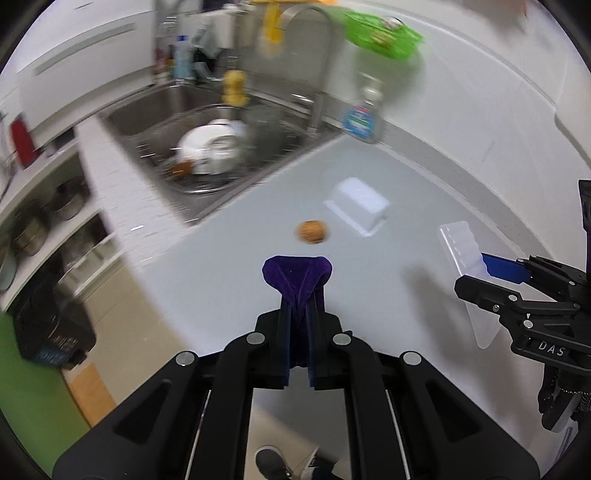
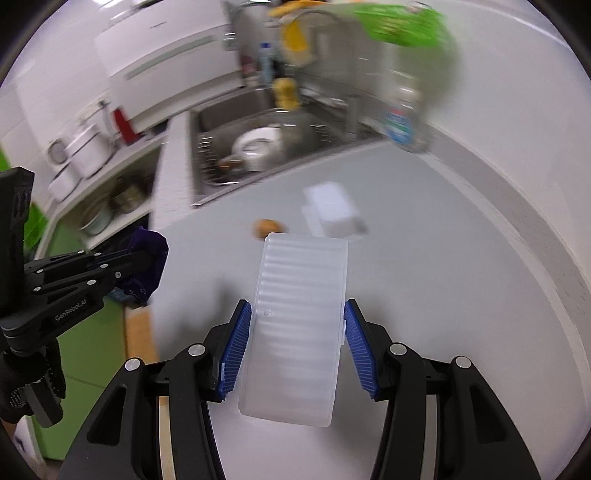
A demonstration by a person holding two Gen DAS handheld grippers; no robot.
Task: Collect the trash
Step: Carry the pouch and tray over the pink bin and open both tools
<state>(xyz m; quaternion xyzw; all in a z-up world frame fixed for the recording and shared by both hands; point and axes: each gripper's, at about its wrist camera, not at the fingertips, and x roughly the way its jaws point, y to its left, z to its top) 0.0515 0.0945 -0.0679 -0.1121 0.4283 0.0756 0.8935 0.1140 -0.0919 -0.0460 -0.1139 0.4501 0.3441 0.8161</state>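
My left gripper (image 1: 298, 295) is shut on a crumpled purple wrapper (image 1: 297, 275), held above the grey counter (image 1: 229, 266); it also shows in the right wrist view (image 2: 146, 262). My right gripper (image 2: 297, 332) is shut on a clear ribbed plastic tray (image 2: 299, 314), which also shows in the left wrist view (image 1: 467, 266). A small brown walnut-like piece (image 1: 312, 231) lies on the counter ahead, also seen in the right wrist view (image 2: 266, 228). A white plastic container (image 1: 357, 205) lies just beyond it, also in the right wrist view (image 2: 332, 212).
A steel sink (image 1: 207, 147) with white dishes sits at the back left, with a faucet (image 1: 317, 74) and a soap bottle (image 1: 364, 114) beside it. A green bag (image 1: 384, 35) hangs above. Shelves with pots (image 1: 44, 221) stand at left.
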